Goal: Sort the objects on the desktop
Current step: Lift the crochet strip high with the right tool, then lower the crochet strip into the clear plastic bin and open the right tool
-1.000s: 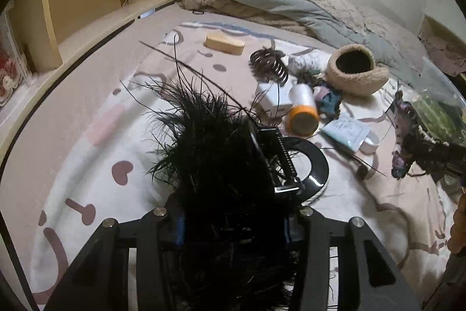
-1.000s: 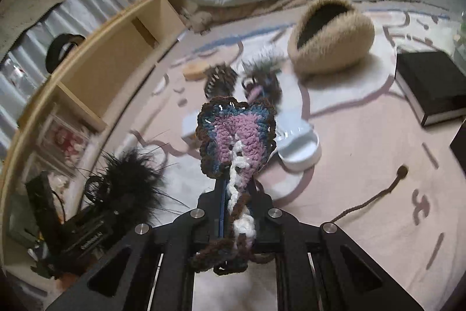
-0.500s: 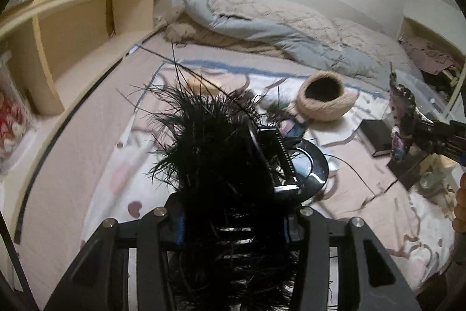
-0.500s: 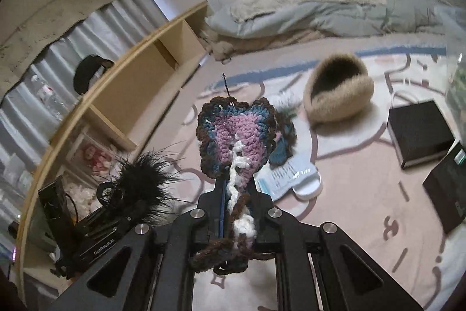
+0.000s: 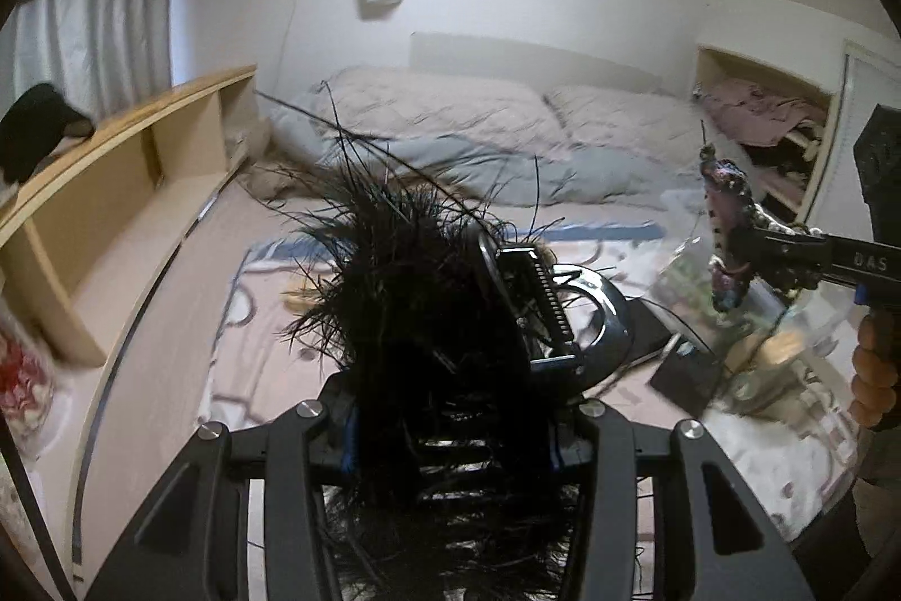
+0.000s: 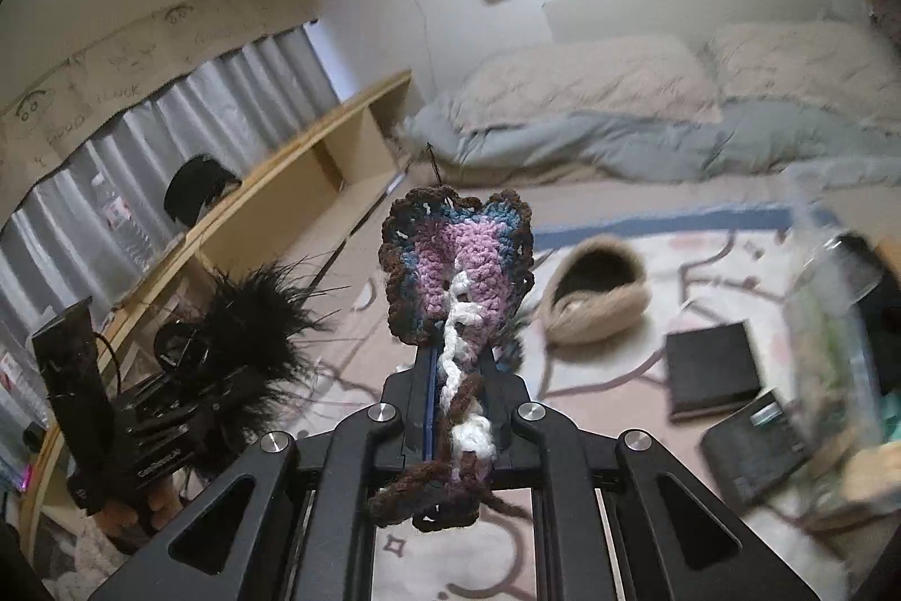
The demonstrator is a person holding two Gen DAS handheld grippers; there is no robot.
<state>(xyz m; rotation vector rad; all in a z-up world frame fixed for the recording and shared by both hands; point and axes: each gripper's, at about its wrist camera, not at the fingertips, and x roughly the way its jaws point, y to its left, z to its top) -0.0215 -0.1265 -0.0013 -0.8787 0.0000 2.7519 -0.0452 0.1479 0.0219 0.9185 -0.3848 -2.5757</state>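
Sticking up from the left gripper in the lower middle of its view, a black feathered hair clip is pinched between the closed fingers. A crocheted butterfly is clamped the same way in the right gripper, its wings seen at the middle of the frame. Only the right wrist view shows the fuzzy beige pouch and a black book on the pink bedsheet, right of the butterfly. Only the left wrist view shows a hand at the right edge.
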